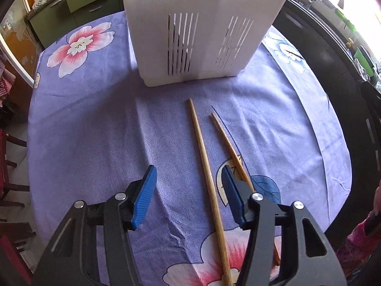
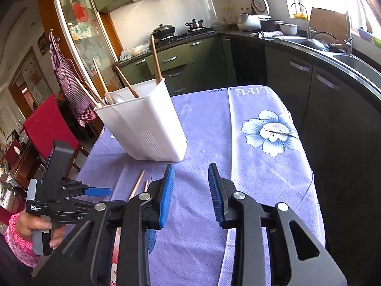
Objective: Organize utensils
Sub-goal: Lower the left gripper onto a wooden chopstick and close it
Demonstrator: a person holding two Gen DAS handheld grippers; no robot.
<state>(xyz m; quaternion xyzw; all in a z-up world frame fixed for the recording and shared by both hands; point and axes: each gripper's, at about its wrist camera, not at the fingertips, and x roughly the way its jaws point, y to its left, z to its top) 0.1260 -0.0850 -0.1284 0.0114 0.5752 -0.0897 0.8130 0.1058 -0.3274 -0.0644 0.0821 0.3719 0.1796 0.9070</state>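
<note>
In the left wrist view, the left gripper (image 1: pixel 189 181) is seen spread wide, its blue pads holding nothing. A long chopstick (image 1: pixel 207 181) is laid on the purple flowered tablecloth (image 1: pixel 90 124) between the two fingers, nearer the right-hand pad, and runs from below the gripper forward toward the white utensil holder (image 1: pixel 197 31). A second, shorter chopstick (image 1: pixel 229 147) is laid just to the right of the first; its near part is passed under the right-hand finger and hidden there. The two sticks are not touching. The holder is stood ahead of the gripper beyond the stick tips, with slotted vents facing the camera. Nothing is placed between the pads and the long chopstick.

In the right wrist view, the right gripper (image 2: pixel 191 190) is seen parted to a moderate gap and empty, held over bare cloth. The utensil holder (image 2: pixel 145 124) is found ahead and to the left, with several chopsticks (image 2: pixel 156 59) and a spoon (image 2: pixel 116 97) stood inside it. The two loose chopsticks (image 2: pixel 137 186) are seen on the cloth to the left of the left-hand finger, partly covered by it. Further left, the left gripper (image 2: pixel 95 191) is held in a hand (image 2: pixel 35 226). A red chair (image 2: pixel 47 124) is placed beyond the table edge on the left, and kitchen counters (image 2: pixel 309 45) are ranged behind.
</note>
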